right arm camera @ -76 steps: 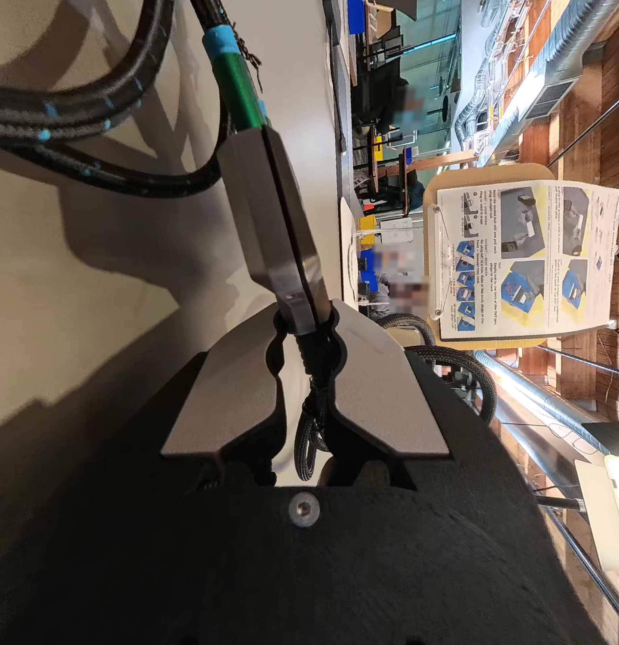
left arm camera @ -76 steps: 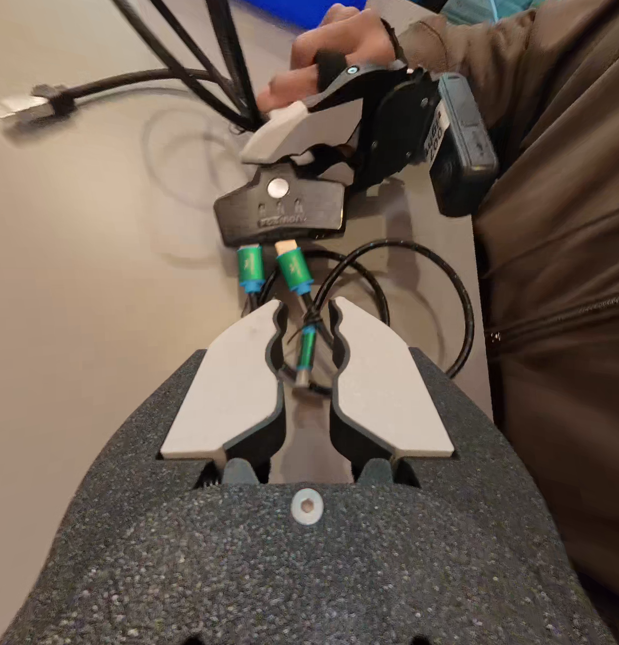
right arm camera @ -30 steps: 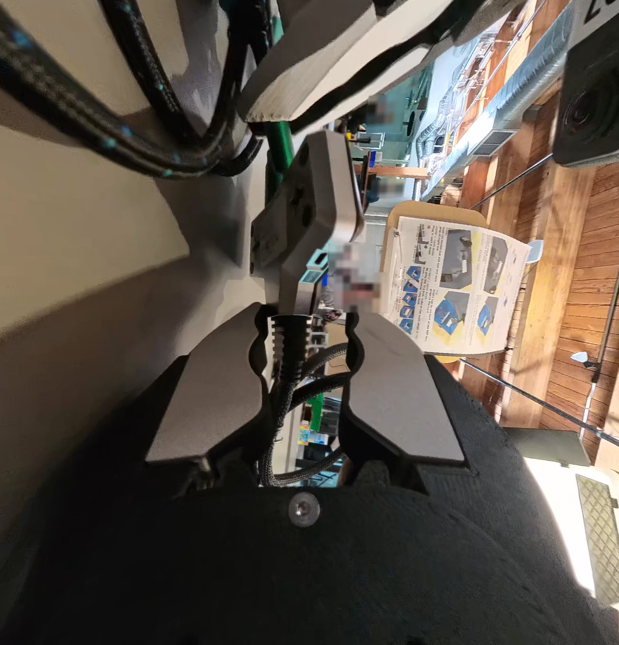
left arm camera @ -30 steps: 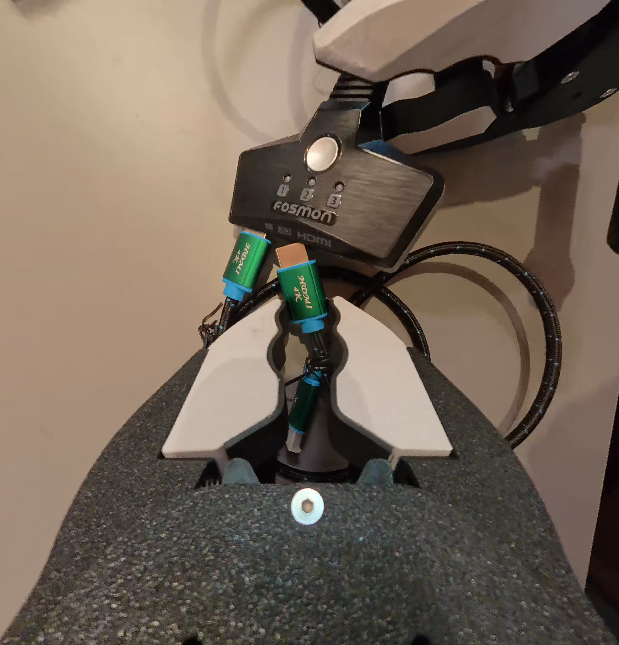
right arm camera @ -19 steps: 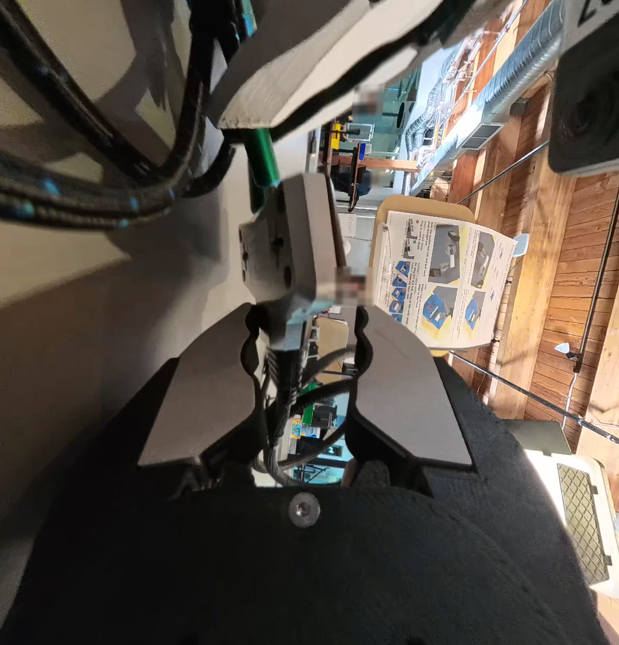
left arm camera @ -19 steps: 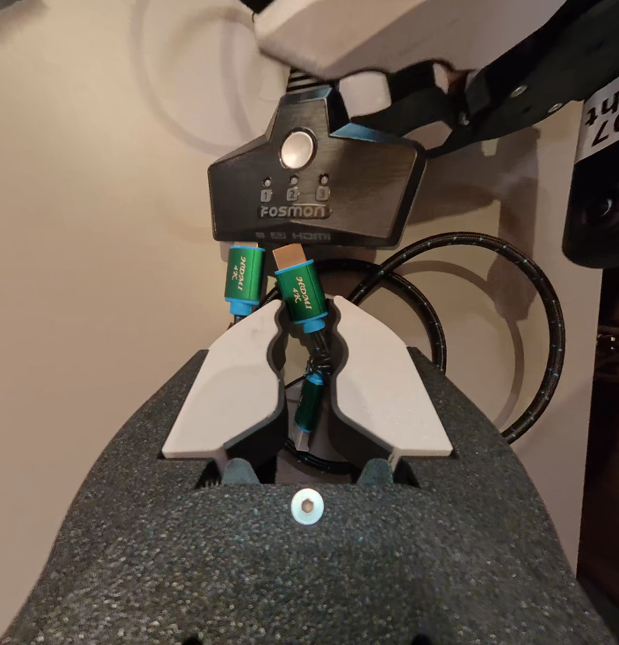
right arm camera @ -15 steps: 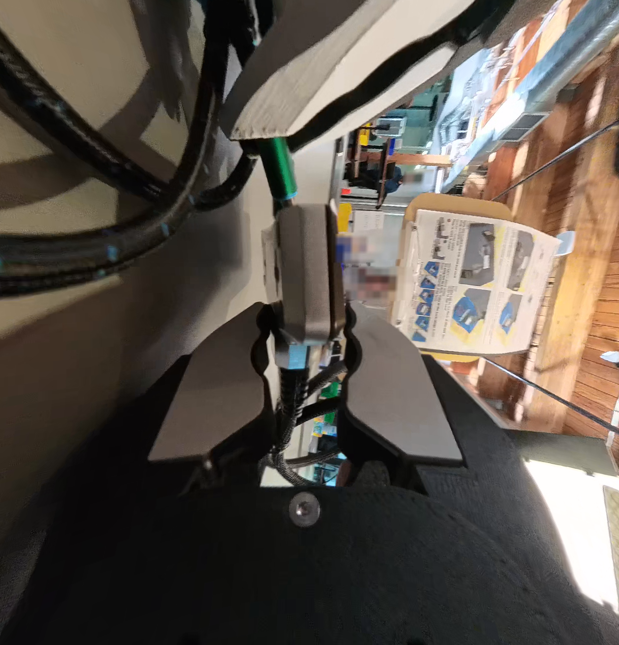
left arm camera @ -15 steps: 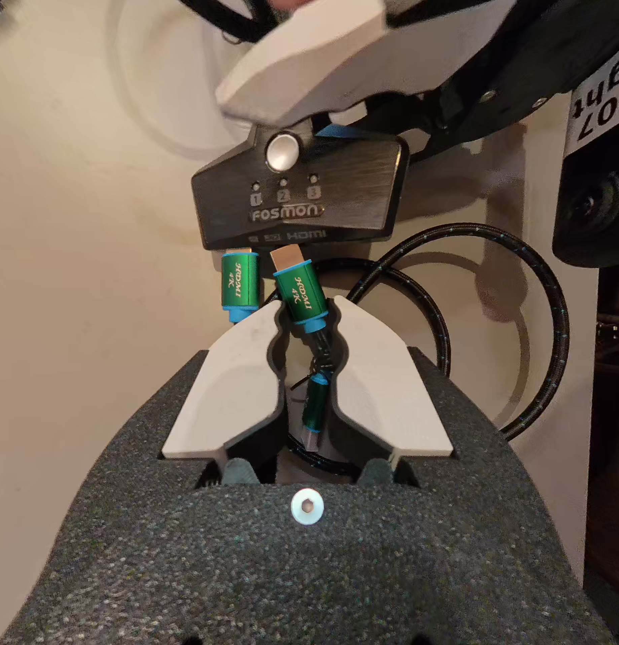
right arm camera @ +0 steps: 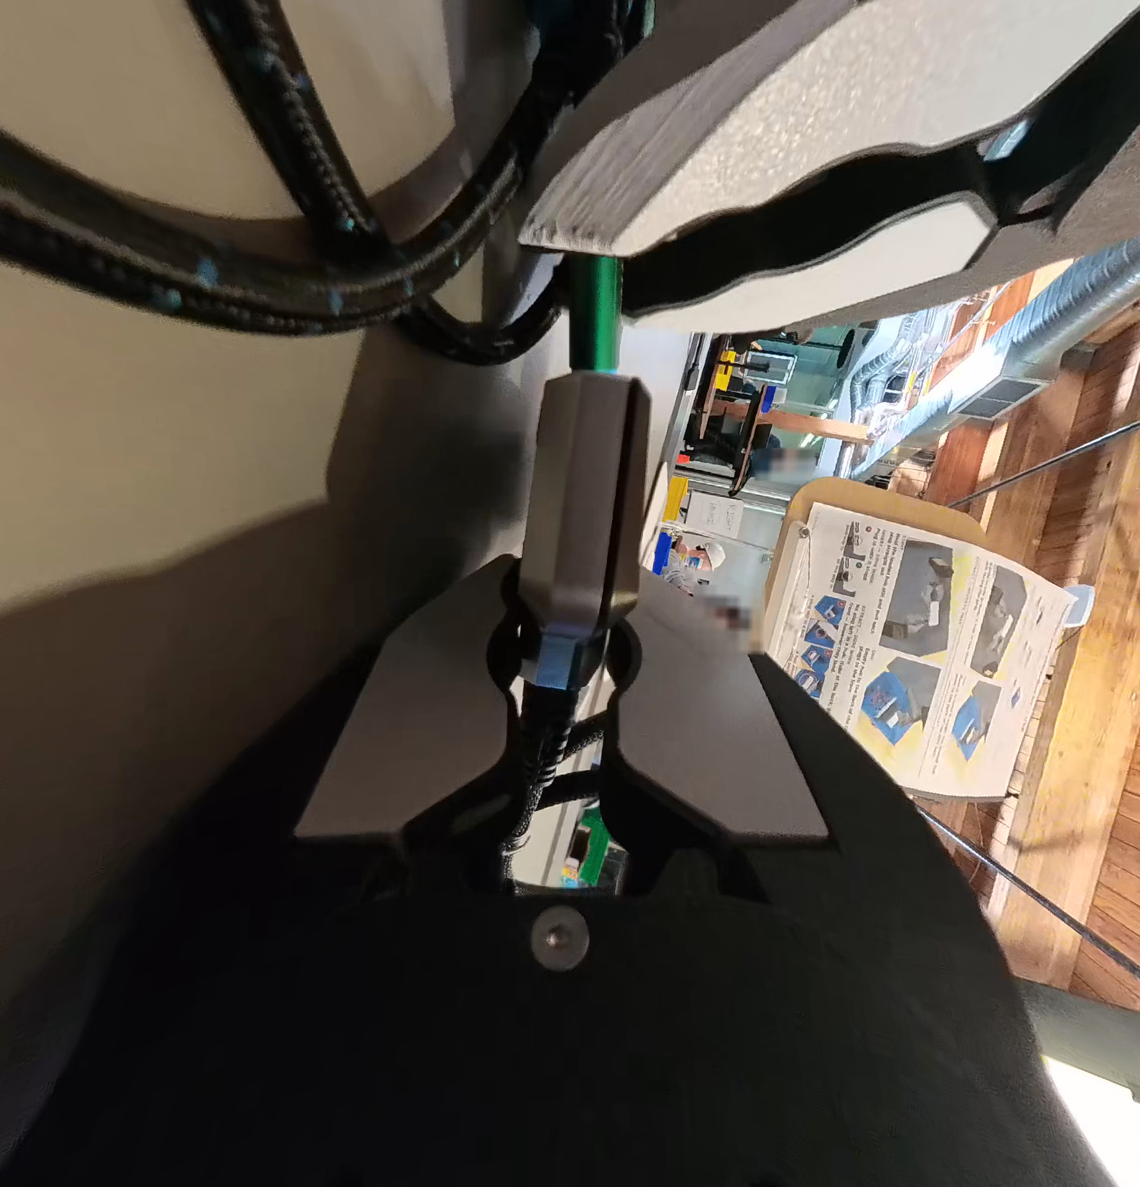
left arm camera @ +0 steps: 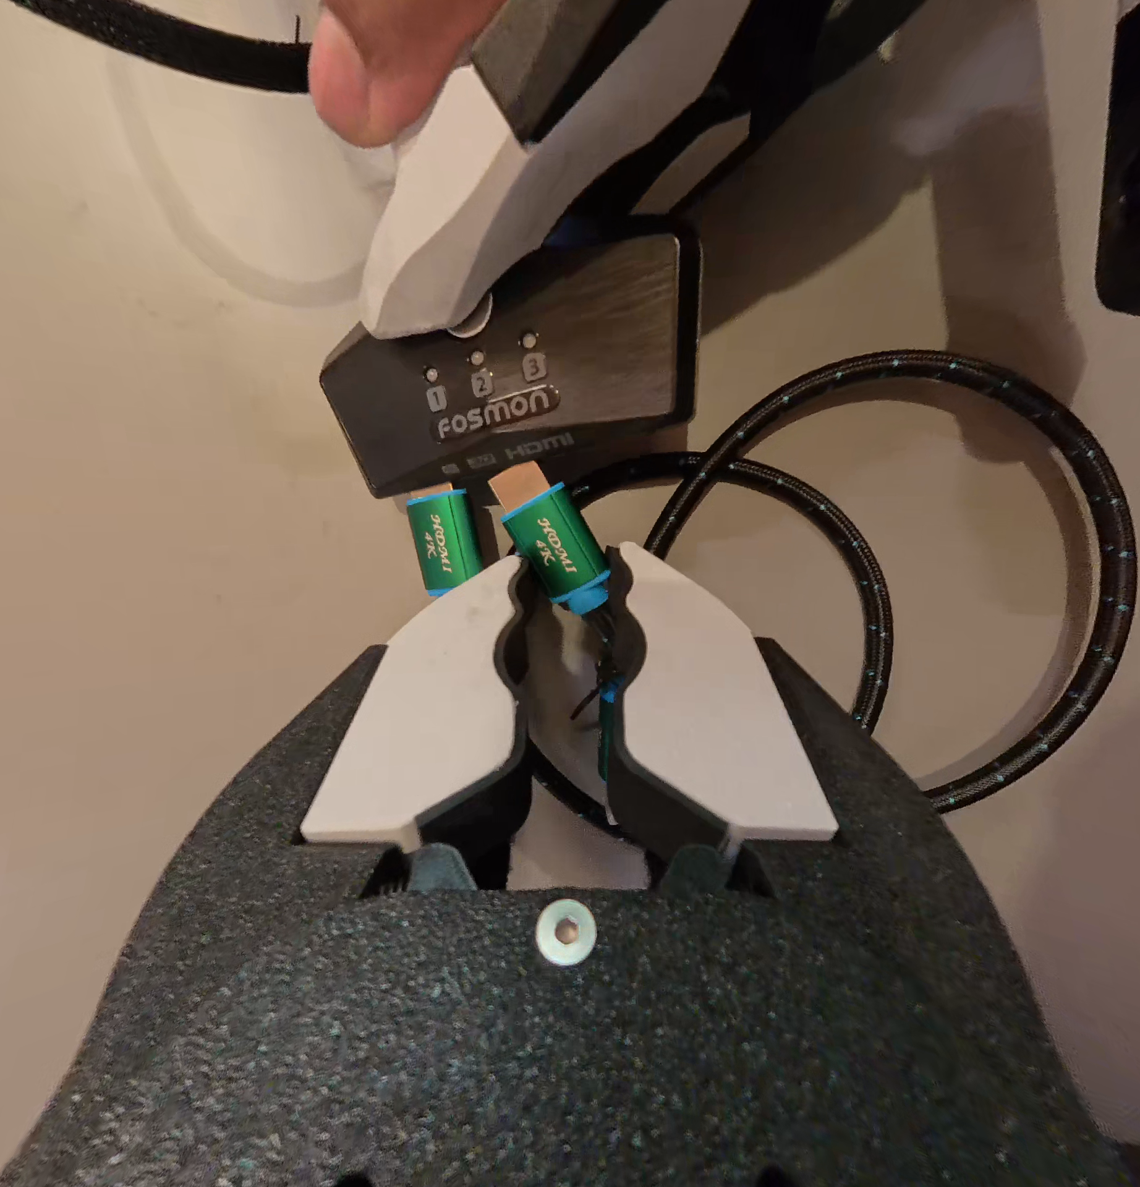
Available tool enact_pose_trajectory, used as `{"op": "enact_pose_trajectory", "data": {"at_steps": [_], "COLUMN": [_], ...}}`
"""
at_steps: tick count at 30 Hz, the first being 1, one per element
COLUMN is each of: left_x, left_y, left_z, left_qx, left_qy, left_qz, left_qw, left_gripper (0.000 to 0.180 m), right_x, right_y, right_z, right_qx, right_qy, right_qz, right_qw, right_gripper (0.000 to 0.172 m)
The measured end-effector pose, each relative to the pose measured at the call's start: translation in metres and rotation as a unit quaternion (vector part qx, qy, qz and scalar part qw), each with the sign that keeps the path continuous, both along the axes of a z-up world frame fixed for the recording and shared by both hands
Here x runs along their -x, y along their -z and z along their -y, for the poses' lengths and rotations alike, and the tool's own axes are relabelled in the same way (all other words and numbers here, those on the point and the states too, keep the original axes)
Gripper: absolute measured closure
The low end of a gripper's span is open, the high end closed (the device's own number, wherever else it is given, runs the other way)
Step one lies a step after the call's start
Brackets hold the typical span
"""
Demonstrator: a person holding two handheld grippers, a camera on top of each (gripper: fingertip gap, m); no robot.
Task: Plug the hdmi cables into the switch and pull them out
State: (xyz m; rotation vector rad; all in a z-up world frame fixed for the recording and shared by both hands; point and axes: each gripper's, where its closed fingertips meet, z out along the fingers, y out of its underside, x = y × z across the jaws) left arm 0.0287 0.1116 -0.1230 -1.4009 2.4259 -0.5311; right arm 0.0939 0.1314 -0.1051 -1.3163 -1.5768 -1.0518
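One plug (left arm camera: pixel 440 545) seated in switch (left arm camera: pixel 522 385); second plug (left arm camera: pixel 554 543) pinched in left gripper (left arm camera: pixel 570 571), unseated; right gripper (right arm camera: pixel 570 588) clamping switch.

Beige counter (left arm camera: pixel 137 449) underneath. Off to the right, an illustrated instruction sheet (right arm camera: pixel 908 649) clipped to a wooden board (right arm camera: pixel 811 507), before plank flooring (right arm camera: pixel 1107 706) and silver ductwork (right arm camera: pixel 1036 308).

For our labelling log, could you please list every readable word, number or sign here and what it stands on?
I cannot copy writing out; these bear it:
Black box: pale lettering and numerals on top, sharp.
Left green plug and right green plug: gold lettering, sharp.
Illustrated sheet on a board: print too small to read.
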Motion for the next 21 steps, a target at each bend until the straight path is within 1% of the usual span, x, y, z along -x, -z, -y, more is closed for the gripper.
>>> {"op": "enact_pose_trajectory", "data": {"at_steps": [5,8,11,13,16,21], "left_x": [-0.006,-0.008,-0.008,-0.008,-0.006,-0.004], "left_y": [-0.002,-0.004,-0.003,-0.004,-0.005,-0.007], "left_z": [-0.004,-0.011,-0.012,-0.011,-0.011,-0.005], "left_qx": [0.006,-0.041,-0.072,-0.101,-0.174,-0.223], "left_qy": [-0.031,-0.032,-0.018,0.013,0.083,0.153], "left_qz": [0.027,0.047,0.053,0.059,0.074,0.093], "left_qw": [0.999,0.998,0.996,0.993,0.978,0.958], "left_gripper": [0.157,0.153,0.154,0.156,0.158,0.159], "right_x": [-0.004,-0.005,-0.004,-0.002,0.002,0.006], "right_y": [0.001,0.000,0.000,0.000,-0.001,0.000], "right_z": [-0.003,-0.003,-0.003,-0.003,0.000,0.003], "right_qx": [0.009,0.011,0.015,0.017,0.021,0.022], "right_qy": [0.022,0.033,0.032,0.024,0.007,-0.022], "right_qz": [-0.024,-0.034,-0.042,-0.050,-0.058,-0.063], "right_qw": [0.999,0.999,0.999,0.998,0.998,0.998], "right_gripper": [0.149,0.149,0.149,0.149,0.149,0.150]}}
